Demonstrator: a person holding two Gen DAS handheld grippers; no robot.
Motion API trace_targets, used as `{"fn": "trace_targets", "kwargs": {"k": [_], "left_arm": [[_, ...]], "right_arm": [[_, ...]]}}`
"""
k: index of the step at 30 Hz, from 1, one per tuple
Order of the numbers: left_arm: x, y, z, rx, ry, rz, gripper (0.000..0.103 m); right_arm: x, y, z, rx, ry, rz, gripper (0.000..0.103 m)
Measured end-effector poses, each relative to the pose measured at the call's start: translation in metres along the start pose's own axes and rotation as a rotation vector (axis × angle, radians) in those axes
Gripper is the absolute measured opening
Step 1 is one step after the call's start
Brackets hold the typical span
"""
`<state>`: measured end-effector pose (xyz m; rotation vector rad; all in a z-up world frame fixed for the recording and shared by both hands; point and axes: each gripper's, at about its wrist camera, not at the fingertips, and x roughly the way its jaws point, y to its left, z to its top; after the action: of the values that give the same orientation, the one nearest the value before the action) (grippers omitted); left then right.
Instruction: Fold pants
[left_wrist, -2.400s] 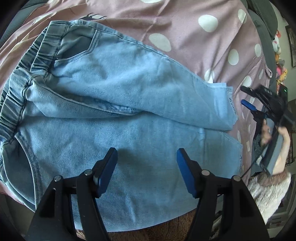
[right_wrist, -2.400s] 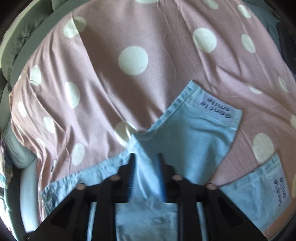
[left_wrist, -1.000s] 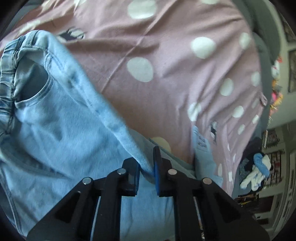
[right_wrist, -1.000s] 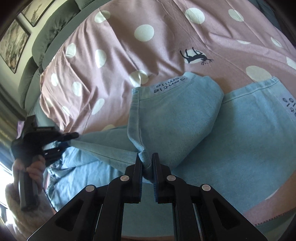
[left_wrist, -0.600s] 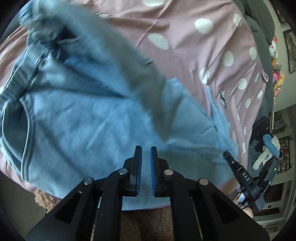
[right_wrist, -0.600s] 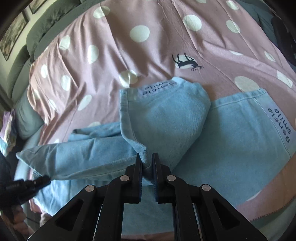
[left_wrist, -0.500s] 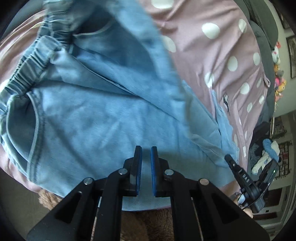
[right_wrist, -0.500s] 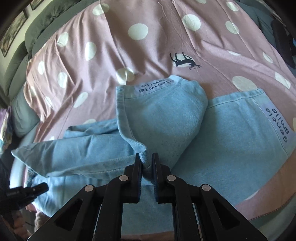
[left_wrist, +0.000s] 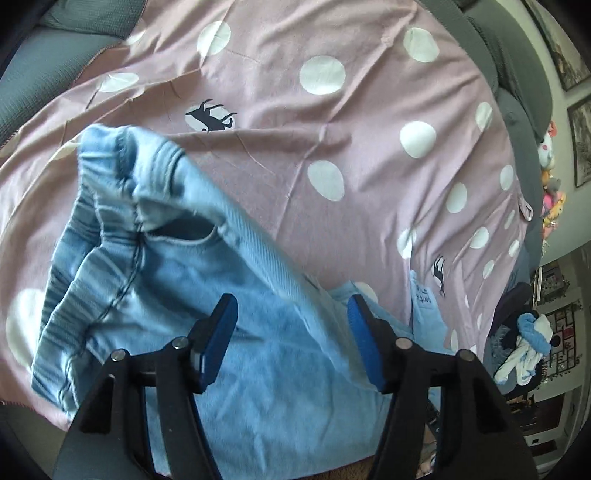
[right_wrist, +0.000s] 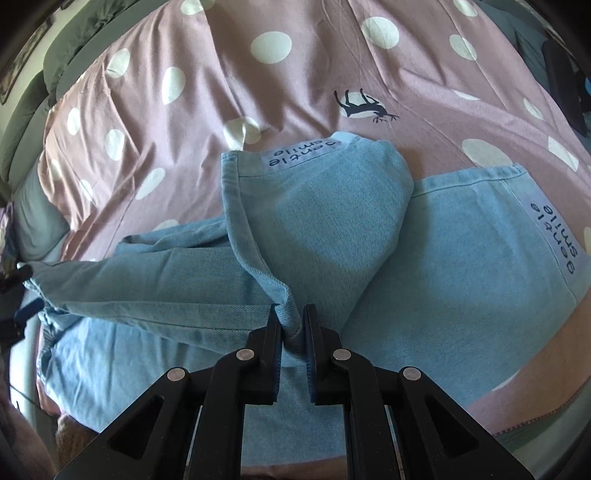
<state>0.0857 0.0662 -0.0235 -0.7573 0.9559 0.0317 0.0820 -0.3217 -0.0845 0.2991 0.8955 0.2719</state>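
Pink bed sheet (left_wrist: 369, 110) w/ white dots covers the bed, and the light blue pants (right_wrist: 406, 266) lie on it, spread across the near part. One leg is already brought over the other, so the lengthwise fold is about half made, I think.

Left tongs (left_wrist: 291, 310) have just been opening; they stand apart over the denim near the waistband (left_wrist: 122, 177) and nothing is pressed between the pads. Right tongs (right_wrist: 293, 325) are closed on a pinch of the upper leg's edge, close to the hem w/ the printed label (right_wrist: 299, 153).

Risks from here:
- waistband side looks bunched and partly raised, so it can settle crooked now that left tongs do not hold it
- if right tongs pull more, the free top layer can slide off the lower leg
- the pinch is small, it can slip out
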Motion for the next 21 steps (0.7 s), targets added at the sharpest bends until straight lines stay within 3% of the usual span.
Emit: {"fn": "trace_targets", "kwargs": {"k": [3, 5, 8, 14, 21], "left_arm": [[0.007, 0.013, 0.009, -0.037, -0.002, -0.012, 0.013], [0.009, 0.023, 0.003, -0.07, 0.022, -0.009, 0.011], [0.0, 0.03, -0.023, -0.013, 0.027, 0.033, 0.011], [-0.003, 0.055, -0.08, -0.036, 0.154, 0.035, 0.011], [0.004, 0.05, -0.089, 0.021, 0.13, 0.077, 0.014]], "right_arm": [[0.001, -0.001, 0.0, 0.004, 0.006, 0.006, 0.01], [0.002, 0.0, 0.0, 0.003, 0.009, 0.005, 0.01], [0.002, 0.001, 0.0, -0.003, 0.01, 0.0, 0.01], [0.006, 0.003, 0.0, -0.012, 0.02, -0.027, 0.01], [0.011, 0.01, 0.001, -0.057, 0.034, -0.089, 0.01]]}}
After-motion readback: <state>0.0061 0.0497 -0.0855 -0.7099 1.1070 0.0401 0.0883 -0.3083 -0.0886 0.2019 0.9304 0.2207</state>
